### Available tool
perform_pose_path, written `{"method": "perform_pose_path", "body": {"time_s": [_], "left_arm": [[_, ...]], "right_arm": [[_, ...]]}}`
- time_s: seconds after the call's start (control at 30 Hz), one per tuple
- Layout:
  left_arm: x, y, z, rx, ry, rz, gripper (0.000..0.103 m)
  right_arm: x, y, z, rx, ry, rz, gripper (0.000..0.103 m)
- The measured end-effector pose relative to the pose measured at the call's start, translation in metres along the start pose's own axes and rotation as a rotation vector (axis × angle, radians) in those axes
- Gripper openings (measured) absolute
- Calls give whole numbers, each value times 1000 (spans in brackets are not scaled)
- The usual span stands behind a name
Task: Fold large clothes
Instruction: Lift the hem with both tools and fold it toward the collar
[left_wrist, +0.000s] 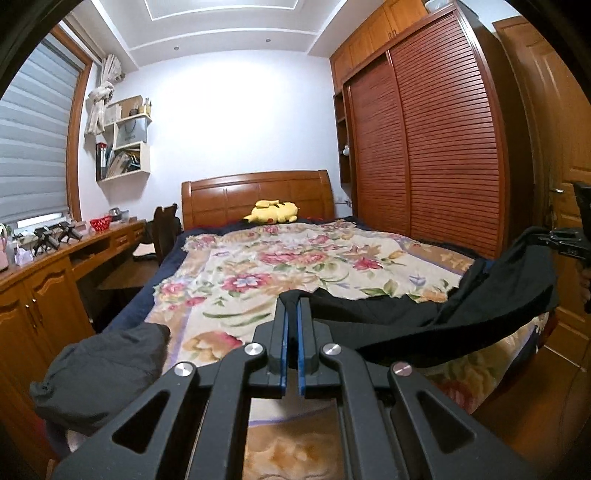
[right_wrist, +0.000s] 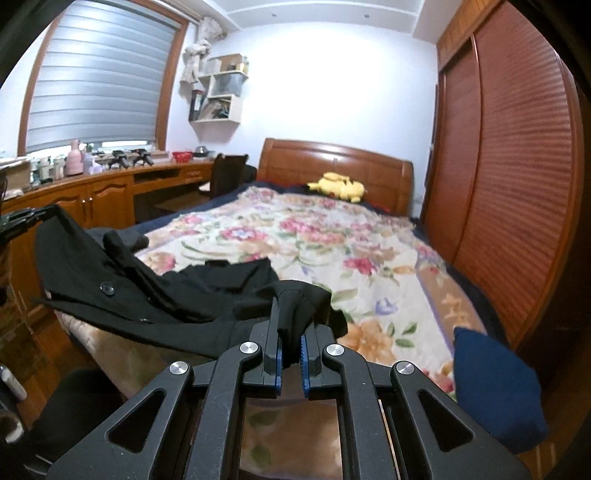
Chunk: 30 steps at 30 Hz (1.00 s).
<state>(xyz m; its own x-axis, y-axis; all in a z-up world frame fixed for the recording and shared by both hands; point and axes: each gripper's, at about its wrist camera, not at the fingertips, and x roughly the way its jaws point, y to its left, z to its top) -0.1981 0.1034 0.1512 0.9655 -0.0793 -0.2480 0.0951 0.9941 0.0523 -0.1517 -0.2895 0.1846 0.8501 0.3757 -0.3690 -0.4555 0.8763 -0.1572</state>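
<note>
A large black garment (left_wrist: 424, 325) with buttons hangs stretched between my two grippers above the foot of the bed. My left gripper (left_wrist: 293, 301) is shut on one edge of it. My right gripper (right_wrist: 293, 301) is shut on another bunched edge of the black garment (right_wrist: 155, 288). In the left wrist view the right gripper (left_wrist: 554, 236) shows at far right, holding the cloth up. In the right wrist view the left gripper (right_wrist: 26, 218) shows at far left, holding the other end. The cloth sags in the middle onto the floral blanket (left_wrist: 280, 266).
A grey garment (left_wrist: 103, 373) lies bunched at the bed's left corner. A navy cushion (right_wrist: 495, 391) sits at the bed's right edge. A yellow plush toy (left_wrist: 271, 212) lies by the headboard. A wooden desk (left_wrist: 55, 266) runs along the left, a wardrobe (left_wrist: 424, 147) along the right.
</note>
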Motion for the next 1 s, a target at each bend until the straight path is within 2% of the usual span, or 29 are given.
{"method": "perform_pose_path", "body": {"time_s": [0.1, 0.2, 0.33, 0.57, 0.83, 1.0], "left_arm": [[13, 5, -1, -1, 19, 7, 1], [36, 5, -11, 8, 58, 28, 1], [88, 10, -35, -4, 151, 35, 1], [176, 24, -64, -43, 271, 39, 1], [274, 33, -64, -15, 356, 63, 1], [324, 49, -52, -10, 383, 88, 1]], "right_arm": [[4, 0, 4, -18, 1, -1, 4], [27, 0, 0, -29, 34, -2, 4], [72, -1, -14, -37, 102, 9, 4], [149, 2, -43, -70, 217, 2, 4], [241, -24, -54, -77, 310, -20, 4], [307, -41, -41, -72, 330, -49, 4]]}}
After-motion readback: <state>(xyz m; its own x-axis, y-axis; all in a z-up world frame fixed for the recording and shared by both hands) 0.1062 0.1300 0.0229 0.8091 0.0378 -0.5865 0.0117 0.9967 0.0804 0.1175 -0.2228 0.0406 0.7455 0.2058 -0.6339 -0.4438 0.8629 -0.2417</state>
